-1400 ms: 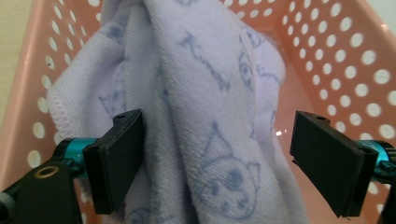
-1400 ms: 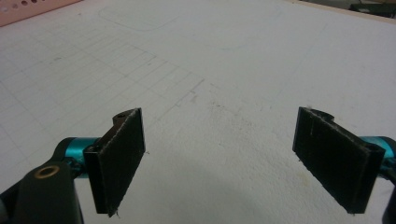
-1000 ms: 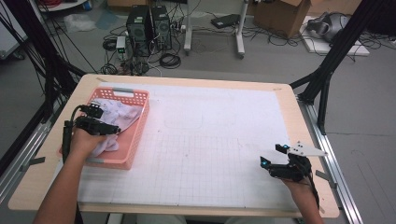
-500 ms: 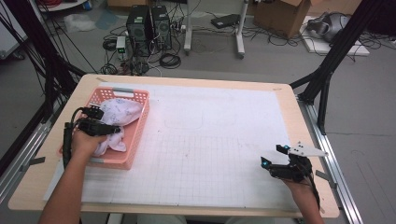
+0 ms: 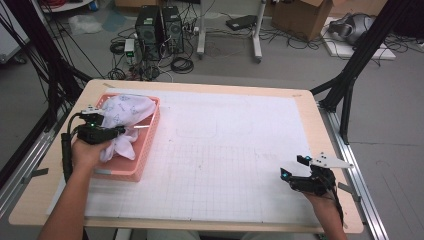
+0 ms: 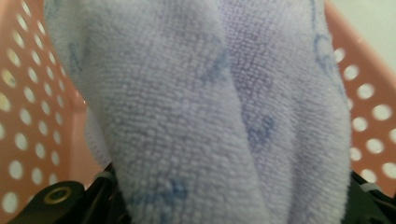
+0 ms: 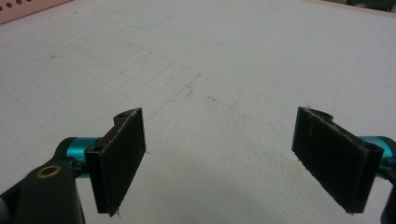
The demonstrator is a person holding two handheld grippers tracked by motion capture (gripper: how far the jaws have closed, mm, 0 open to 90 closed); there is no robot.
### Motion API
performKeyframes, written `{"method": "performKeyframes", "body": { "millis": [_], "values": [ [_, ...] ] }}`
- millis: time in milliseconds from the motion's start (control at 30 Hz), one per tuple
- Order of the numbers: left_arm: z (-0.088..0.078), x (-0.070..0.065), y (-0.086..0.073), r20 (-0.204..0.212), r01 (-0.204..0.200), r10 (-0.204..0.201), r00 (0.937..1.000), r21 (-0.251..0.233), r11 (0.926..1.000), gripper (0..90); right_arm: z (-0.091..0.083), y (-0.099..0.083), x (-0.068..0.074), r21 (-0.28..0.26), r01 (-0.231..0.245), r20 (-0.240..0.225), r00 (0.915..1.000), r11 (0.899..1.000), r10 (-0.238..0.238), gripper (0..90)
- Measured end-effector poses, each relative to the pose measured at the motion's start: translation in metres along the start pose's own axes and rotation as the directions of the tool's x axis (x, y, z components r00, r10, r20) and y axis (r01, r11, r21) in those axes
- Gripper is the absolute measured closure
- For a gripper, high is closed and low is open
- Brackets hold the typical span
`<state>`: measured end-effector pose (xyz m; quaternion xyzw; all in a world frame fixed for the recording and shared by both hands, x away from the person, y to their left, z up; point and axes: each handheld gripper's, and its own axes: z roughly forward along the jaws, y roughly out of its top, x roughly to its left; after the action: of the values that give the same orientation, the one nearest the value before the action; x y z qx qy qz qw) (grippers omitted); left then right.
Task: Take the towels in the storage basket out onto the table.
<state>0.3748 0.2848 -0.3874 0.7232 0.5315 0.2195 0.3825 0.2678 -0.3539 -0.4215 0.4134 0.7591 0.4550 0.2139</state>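
High view: left tongs just closing, pinching white cloth over pink basket at table's nine o'clock.

Left gripper view: cloth bunched between jaws.

Right gripper view: right tongs spread, empty.

Table with white mat, basket

Even, soft room light falls from overhead in the high view, bright enough to wash the white gridded sheet on the bench nearly flat, with faint shadows under the hands. That view is slightly soft and grainy. In the left gripper view the pale lilac terry cloth sits very close, its near lower part blurred. In the right gripper view the far bench surface loses focus; dim shadow pools beneath the black tongs.
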Motion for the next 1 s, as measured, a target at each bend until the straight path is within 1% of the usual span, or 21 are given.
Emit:
{"method": "performKeyframes", "body": {
  "millis": [100, 200, 267, 300, 333, 433, 500, 533, 600, 667, 700, 800, 833, 867, 900, 933, 967, 1000],
  "values": [
    [-0.008, 0.000, 0.001, 0.001, -0.018, 0.018, 0.9998, -0.065, 0.9977, 62.4, 0.000, 0.000, 0.000, -0.002, 0.004, 0.000, 1.0000, 1.000, -0.004, 16.4],
    [-0.019, -0.001, 0.002, -0.006, -0.043, 0.042, 0.9991, -0.143, 0.9888, 62.8, 0.000, 0.000, 0.000, -0.003, 0.000, -0.001, 1.0000, 1.000, 0.000, 16.3],
    [-0.024, -0.001, 0.002, -0.007, -0.054, 0.053, 0.9986, -0.181, 0.9820, 62.9, -0.001, 0.000, 0.000, -0.005, 0.000, 0.001, 1.0000, 1.000, 0.000, 16.4],
    [-0.027, 0.000, 0.002, -0.002, -0.063, 0.064, 0.9979, -0.206, 0.9766, 62.9, -0.001, 0.000, 0.001, -0.002, -0.007, 0.001, 1.0000, 1.000, 0.007, 16.4],
    [-0.030, 0.000, 0.002, -0.001, -0.074, 0.076, 0.9971, -0.226, 0.9714, 62.9, -0.001, 0.001, 0.001, -0.005, -0.004, 0.003, 1.0000, 1.000, 0.004, 16.3],
    [-0.037, 0.000, 0.003, 0.002, -0.098, 0.102, 0.9947, -0.276, 0.9563, 62.9, -0.002, 0.001, 0.001, -0.006, -0.004, 0.002, 1.0000, 1.000, 0.004, 16.4],
    [-0.042, 0.000, 0.004, 0.010, -0.106, 0.114, 0.9934, -0.310, 0.9448, 63.0, -0.002, 0.001, 0.001, -0.005, -0.005, 0.003, 1.0000, 1.000, 0.005, 16.4],
    [-0.044, 0.000, 0.005, 0.014, -0.111, 0.122, 0.9924, -0.330, 0.9376, 62.9, -0.001, 0.001, 0.001, -0.005, -0.005, 0.003, 1.0000, 1.000, 0.005, 16.4],
    [-0.048, 0.000, 0.006, 0.033, -0.125, 0.147, 0.9886, -0.362, 0.9238, 62.9, -0.001, 0.001, 0.001, -0.005, -0.004, 0.001, 1.0000, 1.000, 0.004, 16.4],
    [-0.051, 0.000, 0.007, 0.043, -0.137, 0.166, 0.9852, -0.386, 0.9121, 62.9, -0.001, 0.001, 0.001, -0.007, -0.001, 0.002, 1.0000, 1.000, 0.001, 16.4],
    [-0.052, 0.000, 0.007, 0.052, -0.138, 0.172, 0.9837, -0.395, 0.9080, 62.9, -0.001, 0.001, 0.001, -0.007, -0.001, 0.003, 1.0000, 1.000, 0.001, 16.4],
    [-0.056, -0.001, 0.008, 0.075, -0.134, 0.182, 0.9804, -0.423, 0.8960, 62.9, -0.001, 0.001, 0.001, -0.006, -0.001, 0.002, 1.0000, 1.000, 0.001, 16.4],
    [-0.058, -0.001, 0.009, 0.089, -0.125, 0.181, 0.9794, -0.439, 0.8898, 62.8, -0.001, 0.001, 0.001, -0.007, -0.004, 0.001, 1.0000, 1.000, 0.004, 16.4],
    [-0.059, -0.002, 0.010, 0.098, -0.120, 0.182, 0.9784, -0.449, 0.8853, 62.9, -0.001, 0.001, 0.001, -0.008, -0.002, 0.000, 1.0000, 1.000, 0.002, 16.4],
    [-0.061, -0.002, 0.010, 0.113, -0.110, 0.183, 0.9766, -0.466, 0.8777, 62.8, -0.001, 0.001, 0.001, -0.007, -0.002, -0.001, 1.0000, 1.000, 0.002, 16.4],
    [-0.062, -0.003, 0.011, 0.124, -0.100, 0.180, 0.9758, -0.479, 0.8722, 62.8, -0.001, 0.001, 0.001, -0.007, -0.002, -0.001, 1.0000, 1.000, 0.002, 16.4],
    [-0.064, -0.003, 0.012, 0.140, -0.089, 0.181, 0.9734, -0.496, 0.8639, 62.8, -0.001, 0.001, 0.002, -0.005, -0.005, -0.001, 1.0000, 1.000, 0.005, 16.4],
    [-0.066, -0.004, 0.014, 0.157, -0.077, 0.180, 0.9711, -0.508, 0.8582, 62.8, -0.001, 0.001, 0.002, -0.004, -0.005, -0.001, 1.0000, 1.000, 0.005, 16.4]
  ]
}}
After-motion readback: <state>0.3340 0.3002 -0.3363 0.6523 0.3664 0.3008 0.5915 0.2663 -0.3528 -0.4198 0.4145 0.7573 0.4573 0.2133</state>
